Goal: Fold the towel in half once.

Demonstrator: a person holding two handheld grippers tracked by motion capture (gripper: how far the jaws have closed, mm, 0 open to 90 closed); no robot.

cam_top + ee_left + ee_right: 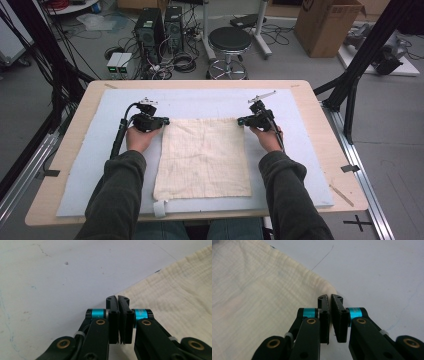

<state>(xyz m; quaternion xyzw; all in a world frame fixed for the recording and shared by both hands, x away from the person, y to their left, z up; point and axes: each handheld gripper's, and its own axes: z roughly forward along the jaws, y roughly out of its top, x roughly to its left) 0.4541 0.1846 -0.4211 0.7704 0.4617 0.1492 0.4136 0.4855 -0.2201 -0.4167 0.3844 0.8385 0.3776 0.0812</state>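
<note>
cloth (202, 157) lay flat mid-pad | left gripper (161, 121) clamped its far-left corner, right gripper (243, 120) its far-right | risk: shallow edge bites, so a corner could slip on lifting

No text, label, brand or number can be read in any view.

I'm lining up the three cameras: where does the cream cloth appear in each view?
High view: cream cloth at table centre, between both grippers.
Left gripper view: right side, its corner at the jaws.
Right gripper view: left side, its corner at the jaws.
Shared landmark: the pale blue mat under it.
</note>
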